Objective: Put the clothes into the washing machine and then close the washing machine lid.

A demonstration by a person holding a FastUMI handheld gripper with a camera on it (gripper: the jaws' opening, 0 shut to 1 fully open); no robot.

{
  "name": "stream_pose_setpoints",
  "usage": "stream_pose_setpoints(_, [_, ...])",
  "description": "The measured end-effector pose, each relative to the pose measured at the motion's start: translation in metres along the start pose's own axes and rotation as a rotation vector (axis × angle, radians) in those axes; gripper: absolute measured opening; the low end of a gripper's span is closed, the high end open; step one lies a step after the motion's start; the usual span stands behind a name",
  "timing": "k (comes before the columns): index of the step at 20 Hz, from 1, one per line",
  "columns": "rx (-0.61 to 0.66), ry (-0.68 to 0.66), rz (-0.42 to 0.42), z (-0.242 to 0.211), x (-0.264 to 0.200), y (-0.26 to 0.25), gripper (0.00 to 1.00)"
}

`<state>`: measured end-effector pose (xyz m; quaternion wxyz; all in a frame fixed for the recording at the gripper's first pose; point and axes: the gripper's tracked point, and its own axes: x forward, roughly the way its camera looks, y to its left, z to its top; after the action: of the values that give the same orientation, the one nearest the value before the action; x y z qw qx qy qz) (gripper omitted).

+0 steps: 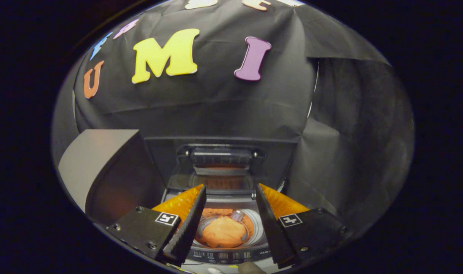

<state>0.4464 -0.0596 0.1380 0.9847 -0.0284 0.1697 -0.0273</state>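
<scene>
tongs [230,207] spread wide, holding nothing, above crumpled orange clothes [223,232] inside small grey top-loading washing machine [231,253]. loading seemingly done; next, reach upright dark lid [221,160] and lower it.

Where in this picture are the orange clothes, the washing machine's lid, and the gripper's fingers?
Orange clothes [224,232]: gripper view, middle of the bundle inside the drum.
Lid [222,156]: gripper view, raised panel behind the drum opening.
Gripper [230,188]: gripper view, open gap midway between the fingertips, above the drum.

Soft orange cloth clothes [223,232] in shiny metal drum [254,220]; lid [222,160] glossy dark plastic
</scene>
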Motion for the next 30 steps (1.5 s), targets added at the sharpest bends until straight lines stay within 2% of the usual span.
stream_pose_setpoints(8, [0.005,-0.122,0.035,0.059,-0.01,0.015,0.82])
stream_pose_setpoints(16, [0.005,-0.161,0.051,0.095,0.002,0.021,0.82])
stream_pose_setpoints(24, [0.004,-0.13,0.066,0.114,0.057,0.034,0.82])
stream_pose_setpoints(30, [0.041,-0.041,0.065,0.105,0.111,0.031,0.82])
